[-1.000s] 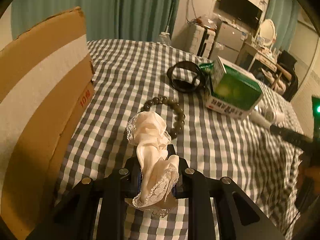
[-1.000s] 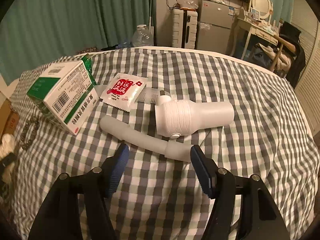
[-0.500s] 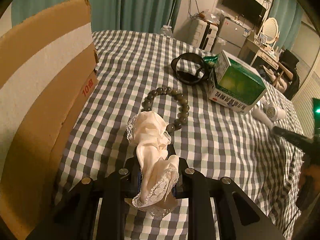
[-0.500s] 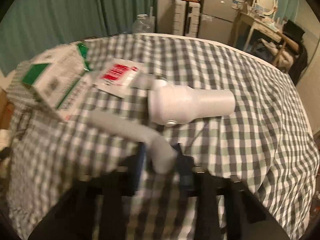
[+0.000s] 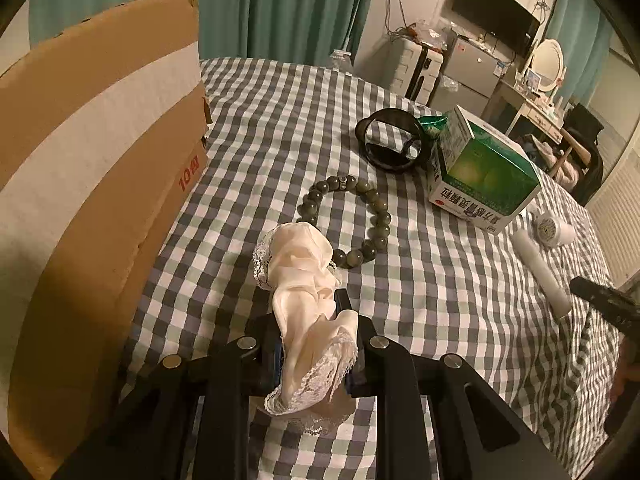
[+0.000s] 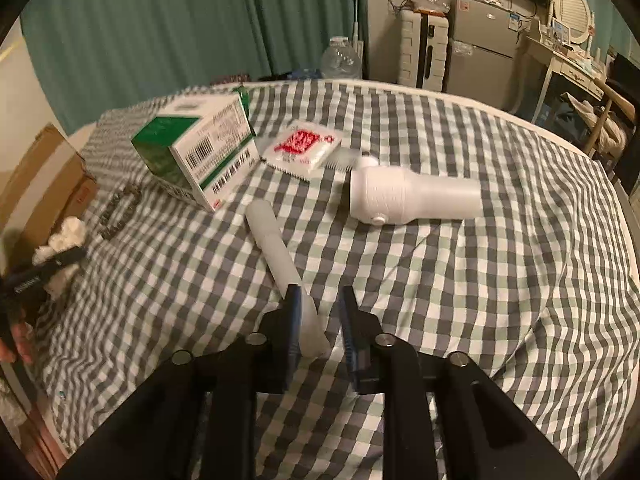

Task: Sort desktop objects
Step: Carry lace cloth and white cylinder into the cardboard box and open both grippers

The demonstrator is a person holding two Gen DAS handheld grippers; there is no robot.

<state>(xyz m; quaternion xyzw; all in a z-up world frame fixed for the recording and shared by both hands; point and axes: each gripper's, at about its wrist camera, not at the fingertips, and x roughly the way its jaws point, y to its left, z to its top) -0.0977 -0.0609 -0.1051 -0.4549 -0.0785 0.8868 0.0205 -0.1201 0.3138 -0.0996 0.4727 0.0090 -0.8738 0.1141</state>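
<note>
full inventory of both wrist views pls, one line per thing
cloth: 1, cream with lace, clamped in left gripper
beads: 1 loop, dark green, on bedspread beyond cloth
ring: 1, black, left of carton
carton: 1, green and white, mid bedspread
sachet: 1, white and red, right of carton
comb: 1, whitish, tucked under sachet edge
tube: 1, white, near end between right jaws
bottle: 1, white, on its side
box: 1, brown cardboard, left edge
bedspread: 1, grey-white check
left gripper: black, shut on cloth
right gripper: black, jaws just reopened; left pad on tube, right pad clear
</note>
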